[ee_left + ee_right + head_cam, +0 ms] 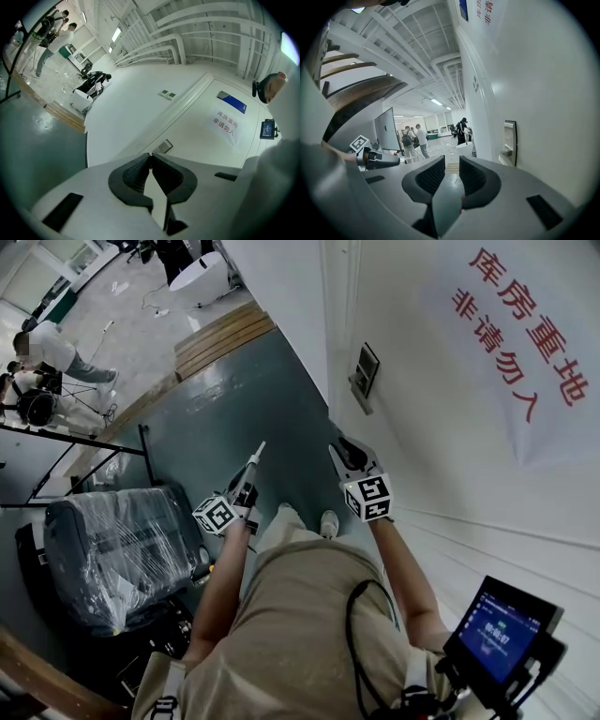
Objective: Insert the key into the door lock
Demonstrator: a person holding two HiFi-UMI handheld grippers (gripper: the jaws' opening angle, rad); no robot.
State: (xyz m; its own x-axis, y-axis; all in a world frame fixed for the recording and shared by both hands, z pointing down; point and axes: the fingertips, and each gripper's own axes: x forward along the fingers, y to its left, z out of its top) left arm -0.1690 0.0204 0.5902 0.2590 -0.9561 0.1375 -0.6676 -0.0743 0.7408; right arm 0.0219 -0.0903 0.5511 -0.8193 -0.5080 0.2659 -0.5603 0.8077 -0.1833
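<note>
Khaki clothing fills the bottom of the head view, with a dark device (504, 632) showing a lit blue screen at the person's right side. Just beyond it both arms reach forward.

The left gripper (255, 457) is clenched: in its own view the dark pads (137, 174) meet at their tips. A tiny pale sliver sits at that meeting point, too small to say whether it is the key.

The right gripper (349, 454) is released. Its pads (474, 177) stand apart, with only floor showing through the gap. The left gripper (377, 159) shows off to its side.

Ahead of both is the white door (441, 427). The door lock (364, 373), a grey plate, is mounted on it well apart from either gripper. It appears just past the left gripper's tips in the left gripper view (164, 146), and to the right of the open jaws in the right gripper view (509, 143).

Higher on the door hangs a paper sign (525, 343) with red characters.

To the left, on the grey-green floor (216, 418), stands a seat wrapped in clear plastic (122, 540). Wooden planks (223, 336) lie further off, and people (412, 140) stand in the bright hall beyond.
</note>
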